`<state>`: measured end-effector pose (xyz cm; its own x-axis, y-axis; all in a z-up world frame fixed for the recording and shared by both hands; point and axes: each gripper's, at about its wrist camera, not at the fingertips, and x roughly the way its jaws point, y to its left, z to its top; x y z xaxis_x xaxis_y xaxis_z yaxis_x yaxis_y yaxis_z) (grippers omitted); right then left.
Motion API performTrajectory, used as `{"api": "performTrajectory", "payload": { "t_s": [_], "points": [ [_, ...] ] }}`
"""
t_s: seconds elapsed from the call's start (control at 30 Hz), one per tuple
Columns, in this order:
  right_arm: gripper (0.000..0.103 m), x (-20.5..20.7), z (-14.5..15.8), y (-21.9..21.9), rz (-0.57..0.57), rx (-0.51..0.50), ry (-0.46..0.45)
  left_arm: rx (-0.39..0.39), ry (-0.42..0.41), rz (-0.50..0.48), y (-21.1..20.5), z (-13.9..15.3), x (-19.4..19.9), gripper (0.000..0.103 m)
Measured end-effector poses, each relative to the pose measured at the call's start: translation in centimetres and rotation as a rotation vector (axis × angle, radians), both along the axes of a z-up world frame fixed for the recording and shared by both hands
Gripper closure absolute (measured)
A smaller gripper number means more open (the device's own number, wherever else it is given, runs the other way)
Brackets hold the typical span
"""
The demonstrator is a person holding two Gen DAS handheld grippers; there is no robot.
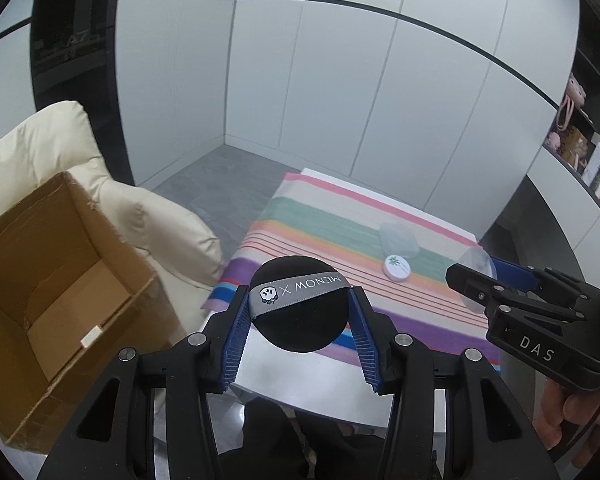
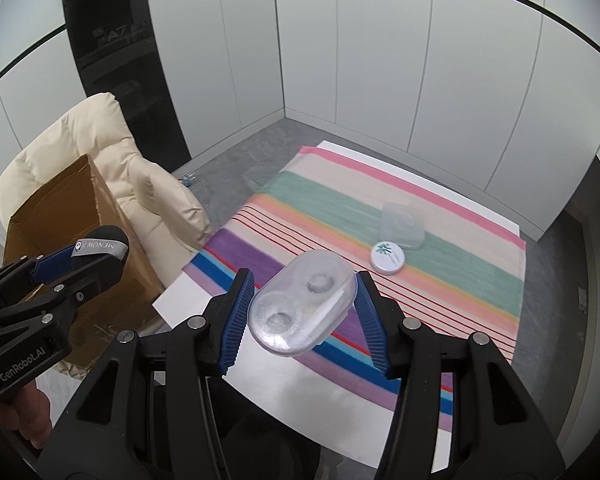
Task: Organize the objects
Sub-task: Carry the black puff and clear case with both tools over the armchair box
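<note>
So right now both hands are loaded. The left tool (image 1: 300,312) is clamped on a round black powder puff (image 1: 300,304) with a grey ribbon band, held up over the near edge of the surface (image 1: 312,384). The right tool (image 2: 302,304) is squeezing a clear oval case (image 2: 302,302), its long axis running across between the pads, slightly tilted.

The bit that matters, I'd guess: the open cardboard box (image 1: 60,272) sits at about 9 o'clock from the left tool, propped on a cream cushion chair (image 1: 40,152). The left hand is clearly nearer to it, so the puff probably goes in first and the case has to cross over.

Still lying on the striped cloth (image 2: 320,204) at roughly 1 o'clock: a small white round tin (image 2: 388,257) and, touching it, a clear square container (image 2: 403,225).
</note>
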<state>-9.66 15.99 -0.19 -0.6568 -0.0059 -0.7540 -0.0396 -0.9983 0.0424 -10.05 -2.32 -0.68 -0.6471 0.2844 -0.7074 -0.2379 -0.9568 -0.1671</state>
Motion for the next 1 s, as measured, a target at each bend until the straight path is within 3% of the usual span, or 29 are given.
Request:
{"api": "performTrajectory", "payload": {
  "t_s": [0.53,1.0],
  "points": [
    [0.049,-2.5,0.4,-6.0,0.102,-0.022,0.014,0.005,0.023,0.118,-6.4,0.0,1.0,0.053],
    [0.049,-3.8,0.4,-14.6,0.268,-0.017,0.02,0.015,0.02,0.262,-13.8,0.0,2.0,0.053]
  ]
}}
